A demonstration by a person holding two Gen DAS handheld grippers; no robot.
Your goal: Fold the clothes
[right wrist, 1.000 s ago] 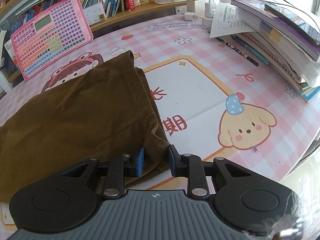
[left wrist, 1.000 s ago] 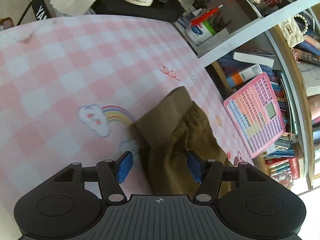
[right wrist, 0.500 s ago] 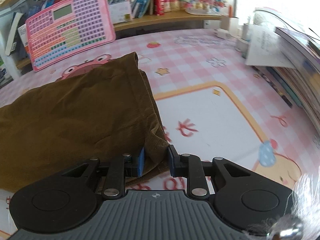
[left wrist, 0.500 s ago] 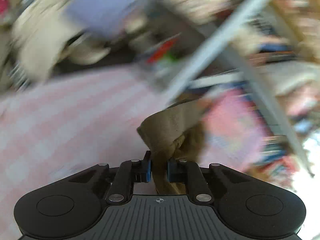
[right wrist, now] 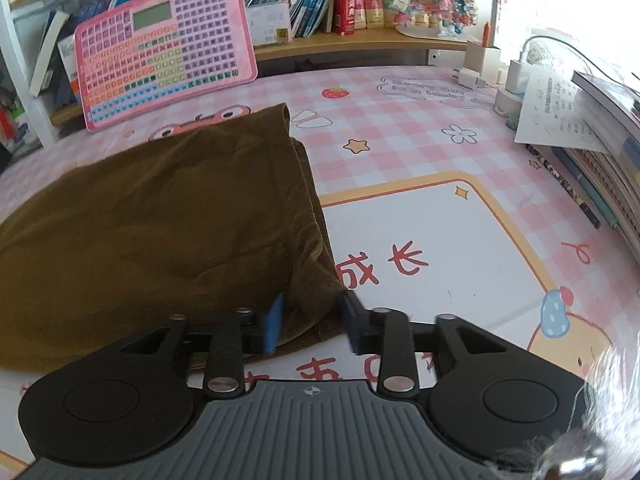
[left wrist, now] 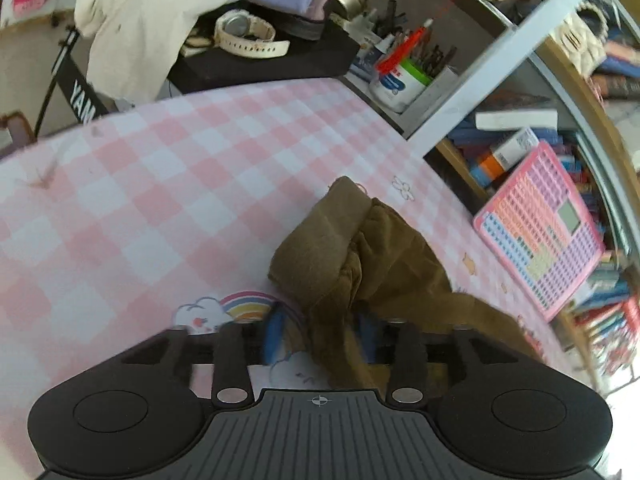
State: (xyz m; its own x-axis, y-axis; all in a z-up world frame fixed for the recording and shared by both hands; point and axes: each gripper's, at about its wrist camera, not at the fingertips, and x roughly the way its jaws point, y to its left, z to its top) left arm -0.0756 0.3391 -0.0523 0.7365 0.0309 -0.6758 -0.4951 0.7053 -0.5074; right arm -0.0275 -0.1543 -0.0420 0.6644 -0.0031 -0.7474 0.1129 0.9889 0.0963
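Note:
A brown corduroy garment lies folded on the pink checked table mat. Its near right corner sits between the fingers of my right gripper, whose jaws stand apart around the cloth. In the left wrist view the garment's other end is bunched and folded over itself on the mat. My left gripper is open, with a strip of the cloth running between its blue pads.
A pink toy keyboard leans on the bookshelf behind the garment. A stack of books and papers sits at the right. A pen cup and a black box with a watch stand past the mat's far edge.
Both grippers were shut on the garment half a second ago and have opened. The left end of the cloth has dropped back onto the mat in a bunch.

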